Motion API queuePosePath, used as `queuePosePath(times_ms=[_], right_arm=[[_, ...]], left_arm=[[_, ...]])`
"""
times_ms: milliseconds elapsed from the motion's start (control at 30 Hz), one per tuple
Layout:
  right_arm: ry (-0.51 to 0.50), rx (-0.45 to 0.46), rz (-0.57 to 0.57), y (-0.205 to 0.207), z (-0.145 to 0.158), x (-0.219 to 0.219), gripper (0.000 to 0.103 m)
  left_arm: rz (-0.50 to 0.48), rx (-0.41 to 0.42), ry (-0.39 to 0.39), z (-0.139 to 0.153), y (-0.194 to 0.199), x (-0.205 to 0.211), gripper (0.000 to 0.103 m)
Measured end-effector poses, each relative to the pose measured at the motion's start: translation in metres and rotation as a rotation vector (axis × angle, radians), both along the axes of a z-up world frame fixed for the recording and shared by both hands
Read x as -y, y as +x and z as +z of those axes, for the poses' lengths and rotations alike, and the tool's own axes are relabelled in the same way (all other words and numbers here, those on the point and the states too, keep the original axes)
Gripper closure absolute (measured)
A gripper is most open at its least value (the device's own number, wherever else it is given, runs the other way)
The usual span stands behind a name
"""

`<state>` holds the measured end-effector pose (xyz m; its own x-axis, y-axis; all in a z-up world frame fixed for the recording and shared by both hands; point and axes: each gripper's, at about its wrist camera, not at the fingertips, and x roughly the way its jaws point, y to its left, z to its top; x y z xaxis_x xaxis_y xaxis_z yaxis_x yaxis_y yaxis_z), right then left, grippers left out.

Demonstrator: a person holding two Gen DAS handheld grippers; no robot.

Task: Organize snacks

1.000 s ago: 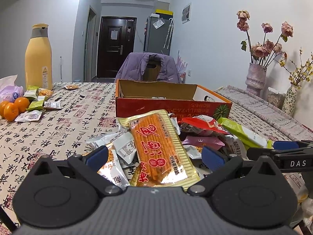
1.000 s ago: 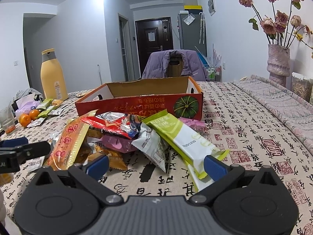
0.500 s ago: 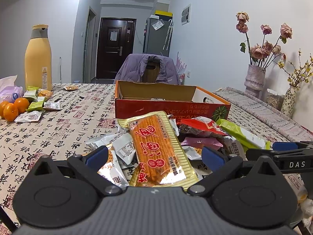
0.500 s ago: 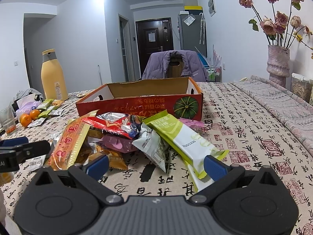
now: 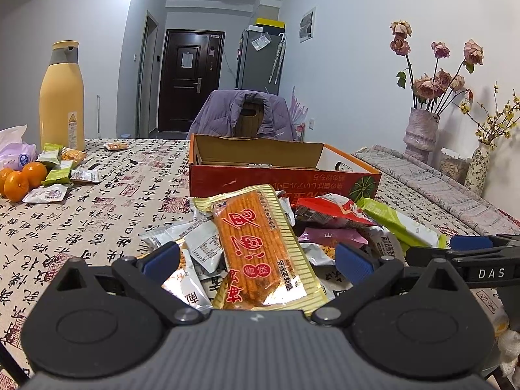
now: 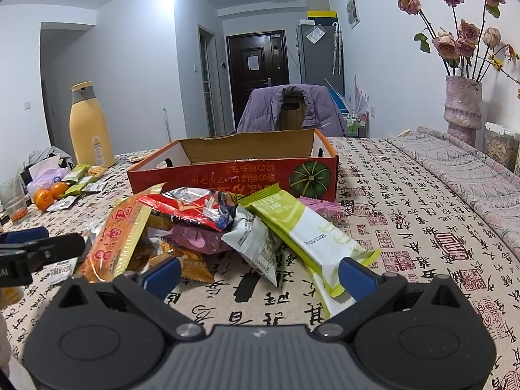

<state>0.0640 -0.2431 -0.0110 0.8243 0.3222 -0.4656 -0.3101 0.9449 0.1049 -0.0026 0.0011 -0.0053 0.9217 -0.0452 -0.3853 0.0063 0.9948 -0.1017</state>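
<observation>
A pile of snack packets lies on the patterned tablecloth in front of a red cardboard box (image 5: 282, 182) (image 6: 234, 178), which stands open-topped. On top of the pile is a long orange-and-gold cracker packet (image 5: 260, 247) (image 6: 117, 237). My left gripper (image 5: 256, 261) is open, its blue pads either side of that packet's near end without touching it. A red foil packet (image 6: 191, 208), a white packet (image 6: 256, 240) and a long green-and-white packet (image 6: 308, 234) lie in the right wrist view. My right gripper (image 6: 258, 274) is open and empty, just short of these.
A tall yellow bottle (image 5: 61, 97) (image 6: 91, 126), oranges (image 5: 22, 178) (image 6: 48, 195) and small packets sit at the far left. A vase of dried roses (image 5: 421, 130) (image 6: 463, 110) stands at the right on a folded grey cloth (image 6: 471, 169). A jacket-draped chair (image 5: 243, 113) is behind the box.
Almost nothing moved: the left wrist view dropped very slightly, and both grippers stayed open over the pile.
</observation>
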Motion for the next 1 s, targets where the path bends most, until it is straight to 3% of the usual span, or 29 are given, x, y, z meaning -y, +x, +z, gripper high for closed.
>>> queuePosePath(times_ms=[833, 933, 1000], right_arm=[[-0.009, 0.033, -0.011, 0.016, 0.014, 0.010, 0.001], [-0.032, 0.041, -0.011, 0.031, 0.017, 0.014, 0.007], [-0.065, 0.029, -0.003, 0.045, 0.018, 0.015, 0.019]], left_arm=[[0.004, 0.008, -0.017, 0.003, 0.003, -0.001, 0.000], [0.010, 0.008, -0.019, 0.003, 0.005, -0.003, 0.000], [0.012, 0.013, -0.016, 0.005, 0.007, -0.004, 0.000]])
